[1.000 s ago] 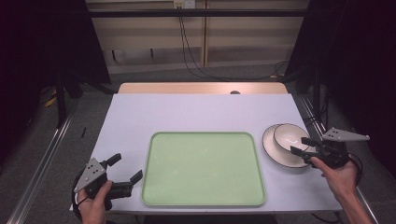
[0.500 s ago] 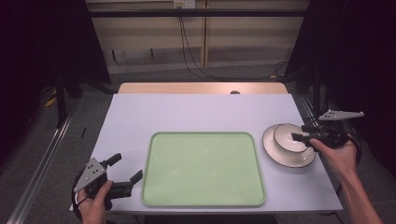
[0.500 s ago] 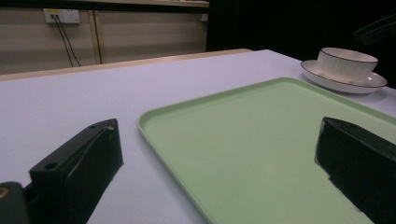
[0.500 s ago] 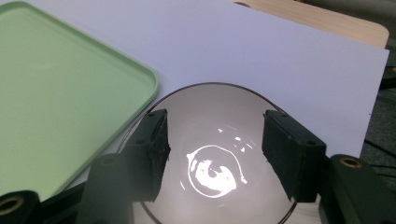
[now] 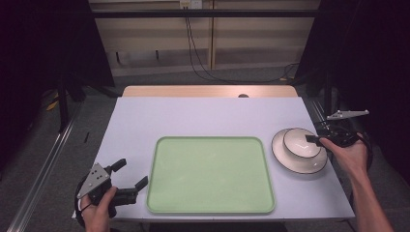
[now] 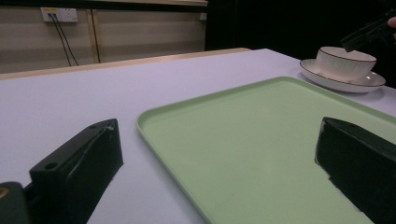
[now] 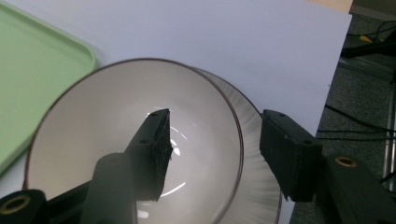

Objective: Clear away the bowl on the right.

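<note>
A white bowl (image 5: 300, 141) with a dark rim sits on a white plate (image 5: 290, 163) at the table's right, just right of a light green tray (image 5: 210, 174). My right gripper (image 5: 316, 140) reaches in from the right and is open. In the right gripper view its jaws (image 7: 215, 116) straddle the bowl (image 7: 93, 121) rim, one jaw inside, one outside over the plate (image 7: 250, 123), with gaps on both sides. They have just been closing. My left gripper (image 5: 131, 173) rests open at the front left beside the tray (image 6: 261, 140), with nothing between its jaws (image 6: 219, 128).
The tray (image 7: 32, 60) holds nothing and takes up the table's middle front. The pale table top (image 5: 203, 116) stretches bare behind it to a wooden strip at the far edge. The table's right edge lies close to the plate. Cables hang at the back wall.
My right gripper has moved away from the person along the bowl's right side, onto its rim, and its jaws have narrowed a little. The left gripper has stayed put.
</note>
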Tool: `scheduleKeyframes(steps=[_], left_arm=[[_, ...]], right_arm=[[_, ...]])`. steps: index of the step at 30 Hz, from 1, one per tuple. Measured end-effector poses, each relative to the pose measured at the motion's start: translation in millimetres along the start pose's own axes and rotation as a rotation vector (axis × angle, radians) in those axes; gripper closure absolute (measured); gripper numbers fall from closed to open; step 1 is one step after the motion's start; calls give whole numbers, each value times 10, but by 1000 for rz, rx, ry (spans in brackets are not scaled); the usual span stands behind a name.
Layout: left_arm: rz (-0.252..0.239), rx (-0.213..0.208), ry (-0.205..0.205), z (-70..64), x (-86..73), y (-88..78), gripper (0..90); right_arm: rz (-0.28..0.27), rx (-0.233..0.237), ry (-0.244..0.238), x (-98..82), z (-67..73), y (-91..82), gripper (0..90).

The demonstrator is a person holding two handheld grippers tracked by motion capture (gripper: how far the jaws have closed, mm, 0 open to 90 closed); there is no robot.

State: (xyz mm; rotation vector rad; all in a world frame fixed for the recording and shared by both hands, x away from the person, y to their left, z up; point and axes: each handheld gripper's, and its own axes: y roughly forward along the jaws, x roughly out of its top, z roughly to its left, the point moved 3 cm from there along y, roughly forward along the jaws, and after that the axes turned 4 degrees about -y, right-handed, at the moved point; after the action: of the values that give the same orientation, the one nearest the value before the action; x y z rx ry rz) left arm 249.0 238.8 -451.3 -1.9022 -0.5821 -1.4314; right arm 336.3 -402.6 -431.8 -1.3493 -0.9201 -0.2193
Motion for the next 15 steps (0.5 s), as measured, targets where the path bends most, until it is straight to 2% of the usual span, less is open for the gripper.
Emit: scheduleKeyframes(steps=[1, 2, 5, 6, 8, 15], left_arm=[[1, 2, 0, -1, -1, 0, 8], [1, 2, 1, 3, -1, -1, 8], [2, 10, -2, 6, -3, -4, 8], [2, 11, -2, 7, -4, -5, 8], [2, 11, -2, 7, -3, -5, 8], [3, 13, -4, 2, -6, -8, 9]], right_arm=[[-3, 7, 1, -17, -8, 14, 454], [14, 4, 23, -47, -25, 28, 466], [7, 15, 32, -64, -51, 60, 503], [15, 30, 18, -82, -79, 86, 620], [23, 30, 42, -93, -82, 115, 628], [62, 42, 61, -135, -85, 190, 663]])
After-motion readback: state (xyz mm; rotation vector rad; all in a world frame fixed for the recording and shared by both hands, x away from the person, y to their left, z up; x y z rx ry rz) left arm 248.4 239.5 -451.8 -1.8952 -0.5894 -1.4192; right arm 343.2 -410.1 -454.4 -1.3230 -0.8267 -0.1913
